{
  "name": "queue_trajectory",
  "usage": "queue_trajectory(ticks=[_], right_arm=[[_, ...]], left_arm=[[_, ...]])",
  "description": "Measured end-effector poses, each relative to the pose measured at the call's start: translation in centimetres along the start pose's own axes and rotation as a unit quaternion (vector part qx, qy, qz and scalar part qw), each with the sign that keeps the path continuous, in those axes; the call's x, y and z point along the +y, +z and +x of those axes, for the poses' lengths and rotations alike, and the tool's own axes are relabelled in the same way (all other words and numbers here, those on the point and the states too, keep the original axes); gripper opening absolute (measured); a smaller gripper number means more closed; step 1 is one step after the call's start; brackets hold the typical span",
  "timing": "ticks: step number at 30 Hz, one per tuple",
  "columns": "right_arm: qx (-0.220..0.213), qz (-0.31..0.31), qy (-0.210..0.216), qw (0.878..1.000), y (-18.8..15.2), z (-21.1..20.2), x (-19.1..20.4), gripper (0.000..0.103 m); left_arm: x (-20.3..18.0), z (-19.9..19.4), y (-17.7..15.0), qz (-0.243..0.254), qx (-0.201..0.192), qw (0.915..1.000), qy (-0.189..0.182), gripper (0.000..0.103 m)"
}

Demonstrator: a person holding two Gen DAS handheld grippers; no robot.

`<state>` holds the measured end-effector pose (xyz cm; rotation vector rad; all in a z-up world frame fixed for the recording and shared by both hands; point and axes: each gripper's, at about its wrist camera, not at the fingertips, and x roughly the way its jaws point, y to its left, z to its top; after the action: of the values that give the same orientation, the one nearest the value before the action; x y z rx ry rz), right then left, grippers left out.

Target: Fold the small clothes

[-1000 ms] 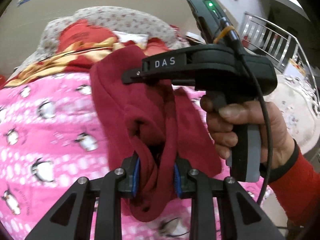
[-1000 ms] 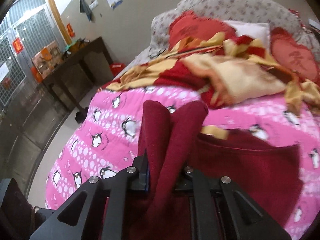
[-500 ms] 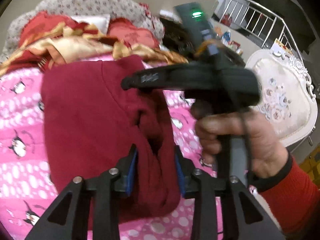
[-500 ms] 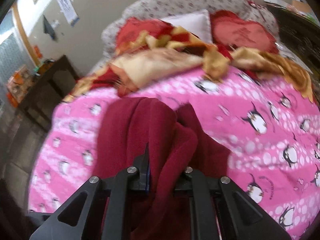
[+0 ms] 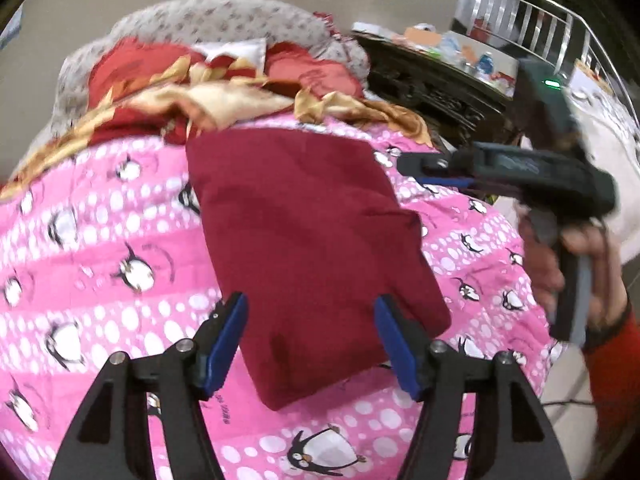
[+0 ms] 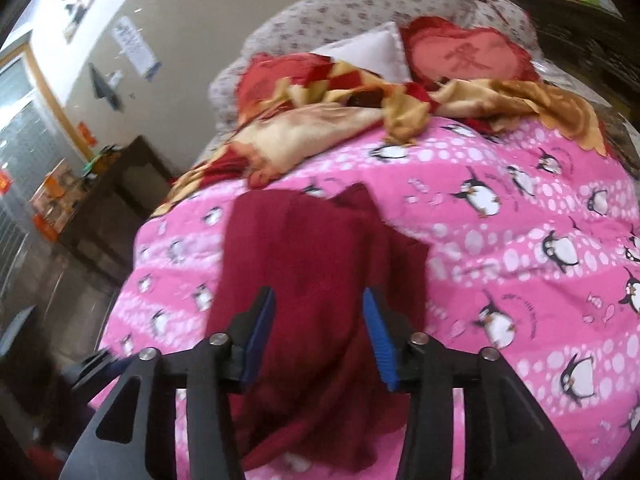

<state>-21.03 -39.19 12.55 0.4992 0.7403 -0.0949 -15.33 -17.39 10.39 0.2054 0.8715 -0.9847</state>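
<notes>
Dark red garment [image 5: 304,236] lies flat on pink penguin blanket [image 5: 100,240], mid-bed. Left gripper [image 5: 310,342] and right gripper [image 6: 318,330] both wide apart, holding nothing. Cloth looks soft, light, floppy; prob. best pinched at near corners/edge.

You can read one sign only: a large Chinese character on the red heart-shaped cushion [image 6: 466,58] at upper right of your right wrist view. Everything else is blurred.
</notes>
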Motion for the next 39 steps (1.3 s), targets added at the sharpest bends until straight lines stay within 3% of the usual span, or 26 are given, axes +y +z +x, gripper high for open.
queue_trajectory(ticks=[4,5,6,7,9,10,11,13,15,16,18,20,22,25,30,31,33,34,36,39], right_arm=[[0.053,-0.039,-0.007,0.998,-2.0,2.2,2.5,0.053],[0.066,-0.052,-0.024,0.996,-2.5,3.0,2.6,0.033],[0.072,-0.072,-0.048,0.994,-3.1,3.5,2.6,0.027],[0.07,-0.085,-0.073,0.991,-3.6,3.7,2.4,0.027],[0.053,-0.071,-0.075,0.993,-3.7,3.1,1.2,0.025],[0.043,-0.071,-0.09,0.993,-3.6,2.9,0.6,0.021],[0.035,-0.071,-0.108,0.991,-3.6,2.8,0.0,0.009],[0.038,-0.039,-0.153,0.987,-3.9,3.2,-2.0,0.011],[0.038,0.009,-0.097,0.995,-4.2,2.5,-3.8,0.011],[0.021,0.047,-0.051,0.997,-4.5,1.2,-4.6,0.014],[-0.001,0.074,-0.006,0.997,-4.8,-0.8,-4.9,0.028],[-0.014,0.086,0.036,0.996,-5.3,-2.0,-4.2,0.051],[0.0,0.097,0.075,0.992,-6.1,-1.8,-2.9,0.061],[0.045,0.1,0.098,0.989,-7.2,0.1,-1.6,0.064],[0.069,0.1,0.082,0.989,-7.7,3.0,-0.6,0.075],[0.073,0.096,0.074,0.99,-7.5,3.7,-0.5,0.073],[0.064,0.089,0.049,0.993,-7.1,4.3,-0.4,0.038],[0.058,0.09,0.037,0.994,-6.7,4.3,-0.6,0.029],[0.03,0.076,0.036,0.996,-6.2,2.9,-0.3,0.024],[-0.005,0.003,-0.029,1.0,-6.1,0.4,1.0,0.023]], left_arm=[[-1.2,2.0,-1.1,0.012,0.023,0.9997,0.004,0.069],[-1.8,2.6,-1.5,0.015,0.031,0.9994,0.004,0.069],[-2.1,3.0,-1.8,0.017,0.035,0.9992,0.005,0.069],[-2.4,3.2,-2.2,0.021,0.035,0.9992,0.007,0.069],[-3.0,3.2,-2.4,0.031,0.029,0.999,0.013,0.069],[-3.0,3.1,-2.4,0.03,0.026,0.9992,0.006,0.069],[-3.1,3.0,-2.4,0.028,0.027,0.9992,0.007,0.071],[-2.9,3.1,-2.4,0.025,0.032,0.9991,0.012,0.071],[-2.1,3.2,-2.4,0.013,0.035,0.9993,0.006,0.071],[-1.9,3.2,-2.5,0.007,0.035,0.9994,0.004,0.071],[-1.6,3.3,-2.5,-0.004,0.035,0.9994,-0.002,0.071],[-1.7,3.2,-2.5,-0.003,0.035,0.9994,0.001,0.071],[-1.9,2.7,-2.6,0.002,0.033,0.9994,0.006,0.071],[-1.7,1.2,-3.0,0.01,0.027,0.9995,0.015,0.071],[0.3,-0.5,-3.5,0.0,0.025,0.9989,0.041,0.071],[0.8,-0.6,-3.5,-0.008,0.025,0.9986,0.045,0.071],[1.5,-0.8,-3.2,-0.022,0.025,0.9982,0.05,0.071],[1.6,-1.0,-3.0,-0.028,0.023,0.9981,0.049,0.071],[1.6,-1.5,-2.6,-0.031,0.011,0.9985,0.043,0.071],[0.9,-1.2,-2.3,-0.023,0.006,0.999,0.039,0.071]])
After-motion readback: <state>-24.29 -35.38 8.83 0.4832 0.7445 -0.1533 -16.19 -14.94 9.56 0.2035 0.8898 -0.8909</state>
